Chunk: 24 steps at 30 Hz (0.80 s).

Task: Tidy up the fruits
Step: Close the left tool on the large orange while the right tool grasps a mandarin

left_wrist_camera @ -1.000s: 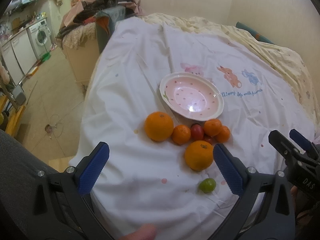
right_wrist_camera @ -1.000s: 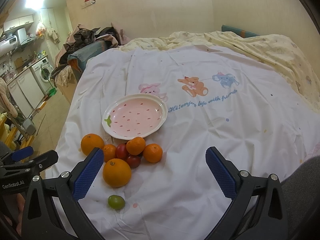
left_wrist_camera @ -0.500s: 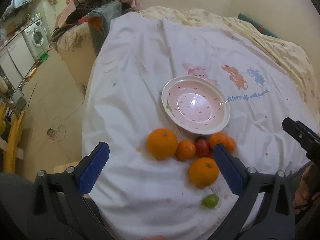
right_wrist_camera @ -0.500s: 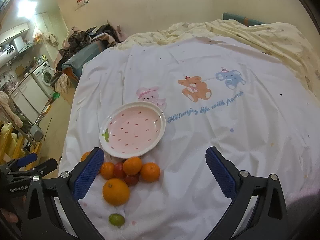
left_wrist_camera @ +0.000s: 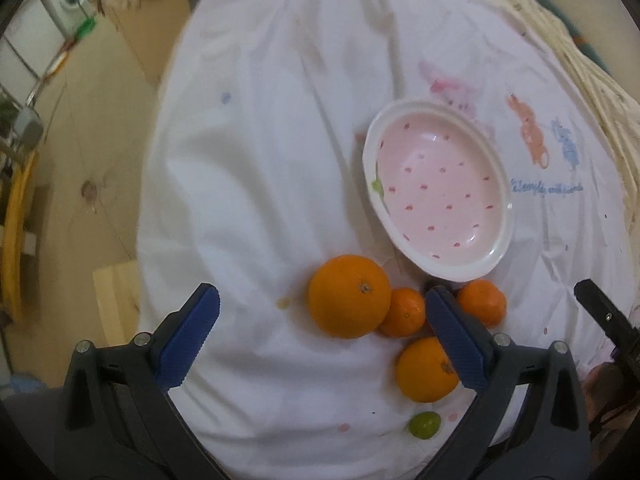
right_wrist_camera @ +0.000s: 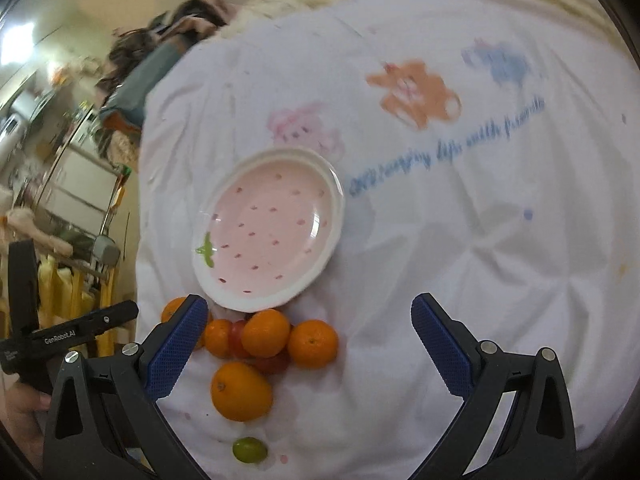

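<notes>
Pink strawberry plate [left_wrist_camera: 440, 196] holds nothing; left tongs [left_wrist_camera: 320, 336] closing around nothing, right tongs [right_wrist_camera: 308, 344] wide.

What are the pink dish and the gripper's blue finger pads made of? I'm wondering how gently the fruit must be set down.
The pink dish looks like glazed ceramic, though melamine is possible: it has a glossy surface with bright highlights, a thick white rim and painted seed marks. The blue finger pads look like soft rubber or textured plastic: matte, with a fine grid pattern.

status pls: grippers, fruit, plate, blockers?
Left gripper closing slowly, nothing between fingers; right gripper open, empty. Fruit cluster on sheet beside empty plate. No blockers.
</notes>
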Each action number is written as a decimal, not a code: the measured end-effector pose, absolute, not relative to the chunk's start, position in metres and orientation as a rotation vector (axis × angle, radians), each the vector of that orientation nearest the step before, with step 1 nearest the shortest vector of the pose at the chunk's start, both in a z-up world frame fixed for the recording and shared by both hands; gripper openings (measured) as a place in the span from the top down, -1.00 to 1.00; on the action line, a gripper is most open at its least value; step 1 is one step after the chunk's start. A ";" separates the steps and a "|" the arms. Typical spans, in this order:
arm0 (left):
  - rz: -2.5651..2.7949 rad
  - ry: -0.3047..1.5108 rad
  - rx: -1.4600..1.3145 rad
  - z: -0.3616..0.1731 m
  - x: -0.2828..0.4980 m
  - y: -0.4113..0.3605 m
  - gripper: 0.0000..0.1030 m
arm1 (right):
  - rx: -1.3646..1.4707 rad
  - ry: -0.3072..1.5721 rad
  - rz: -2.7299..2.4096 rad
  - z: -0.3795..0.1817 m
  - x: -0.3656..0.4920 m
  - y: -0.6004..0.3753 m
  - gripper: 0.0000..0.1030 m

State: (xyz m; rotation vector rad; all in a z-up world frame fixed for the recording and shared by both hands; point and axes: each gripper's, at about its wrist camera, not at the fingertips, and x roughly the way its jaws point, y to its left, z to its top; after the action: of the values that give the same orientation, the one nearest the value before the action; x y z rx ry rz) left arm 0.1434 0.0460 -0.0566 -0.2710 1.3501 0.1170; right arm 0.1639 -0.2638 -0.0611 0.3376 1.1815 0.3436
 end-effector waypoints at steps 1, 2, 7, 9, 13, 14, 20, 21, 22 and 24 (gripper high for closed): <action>0.114 1.372 -0.273 -0.063 0.147 0.044 -0.82 | 0.341 1.197 0.334 -0.066 0.164 -0.265 -1.00; 0.108 1.390 -0.273 -0.069 0.149 0.041 -0.79 | 0.342 1.208 0.328 -0.069 0.165 -0.265 -1.00; 0.100 1.447 -0.300 -0.094 0.152 0.034 -0.65 | 0.344 1.231 0.319 -0.076 0.166 -0.265 -1.00; 0.104 1.464 -0.310 -0.101 0.151 0.034 -0.64 | 0.341 1.236 0.321 -0.077 0.167 -0.265 -1.00; 0.103 1.491 -0.327 -0.113 0.150 0.034 -0.47 | 0.319 1.235 0.328 -0.077 0.166 -0.260 -1.00; 0.092 1.495 -0.352 -0.116 0.150 0.035 -0.45 | 0.318 1.235 0.330 -0.077 0.167 -0.259 -1.00; 0.049 1.499 -0.408 -0.116 0.147 0.033 -0.05 | 0.316 1.241 0.337 -0.079 0.168 -0.256 -1.00; 0.046 1.494 -0.397 -0.116 0.147 0.033 -0.03 | 0.311 1.244 0.341 -0.079 0.167 -0.255 -1.00; 0.044 1.491 -0.390 -0.115 0.147 0.033 -0.01 | 0.301 1.247 0.349 -0.080 0.167 -0.253 -1.00; 0.045 1.485 -0.371 -0.114 0.148 0.030 0.02 | 0.244 1.251 0.369 -0.080 0.166 -0.245 -1.00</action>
State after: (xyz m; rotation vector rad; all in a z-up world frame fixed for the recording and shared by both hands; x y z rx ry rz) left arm 0.1477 0.0303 -0.1137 -0.3710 1.4853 0.0455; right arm 0.1663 -0.2446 -0.0804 0.2443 1.2513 0.3693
